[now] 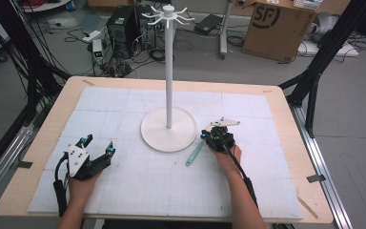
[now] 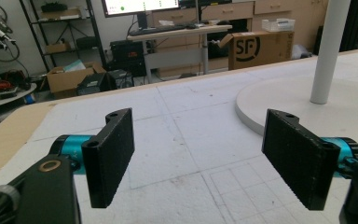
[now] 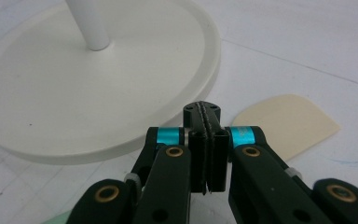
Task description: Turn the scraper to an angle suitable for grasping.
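The right gripper (image 1: 208, 135) sits at about 4 o'clock from the stand (image 1: 168, 129), just off the rim of its round base. In the right gripper view its jaws are pressed flat together, pad against pad, with nothing visible between them (image 3: 207, 140). A green spatula (image 1: 195, 153) lies on the mat (image 1: 138, 191) at the gripper's 7 o'clock; its upper end runs under the gripper body, and whether the two touch cannot be told. In the right gripper view a cream, rounded blade (image 3: 284, 123) lies flat on the mat at 2 o'clock from the jaw tips, just beside the base (image 3: 51, 93) and apart from it.

The left gripper (image 1: 97, 144) rests near the table's (image 1: 286, 100) front left, at 8 o'clock from the stand and well apart from it. Its jaws stand wide and hold nothing (image 2: 200, 158); bare mat shows between the two black pads (image 2: 114, 149). From that view the stand's pole (image 2: 328, 51) rises at 1 o'clock.

The stand is upright at the mat's centre, with a ring of hooks (image 1: 168, 15) at its top.
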Demonstrator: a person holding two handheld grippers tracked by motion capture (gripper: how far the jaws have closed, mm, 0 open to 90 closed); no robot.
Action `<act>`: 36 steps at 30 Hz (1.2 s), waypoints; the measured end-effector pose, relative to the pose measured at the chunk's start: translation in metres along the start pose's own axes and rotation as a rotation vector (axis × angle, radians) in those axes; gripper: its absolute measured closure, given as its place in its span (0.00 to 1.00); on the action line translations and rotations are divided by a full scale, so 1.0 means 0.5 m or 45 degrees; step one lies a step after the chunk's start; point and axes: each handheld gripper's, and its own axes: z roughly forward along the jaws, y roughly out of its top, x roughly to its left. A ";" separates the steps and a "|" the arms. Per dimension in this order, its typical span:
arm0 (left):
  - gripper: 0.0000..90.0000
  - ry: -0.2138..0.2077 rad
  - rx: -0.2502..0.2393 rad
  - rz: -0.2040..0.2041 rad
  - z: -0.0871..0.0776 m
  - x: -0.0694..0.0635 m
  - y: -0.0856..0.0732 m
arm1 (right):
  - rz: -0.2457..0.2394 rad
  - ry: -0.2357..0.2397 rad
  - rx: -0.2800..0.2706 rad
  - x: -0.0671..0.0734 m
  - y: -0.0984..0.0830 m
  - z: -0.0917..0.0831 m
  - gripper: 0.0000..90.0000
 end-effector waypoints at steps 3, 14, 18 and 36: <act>0.29 0.000 0.000 0.000 0.000 0.000 0.000 | 0.001 -0.008 0.015 0.003 0.004 0.006 1.00; 0.29 -0.001 0.003 0.003 -0.001 0.000 0.000 | -0.011 -0.050 0.055 0.005 -0.003 0.025 1.00; 0.29 -0.001 0.003 0.003 -0.001 0.000 0.000 | -0.009 -0.050 0.062 0.003 -0.003 0.025 1.00; 0.29 0.000 0.004 0.003 -0.001 0.000 0.000 | -0.040 -0.070 0.096 0.007 0.002 0.027 1.00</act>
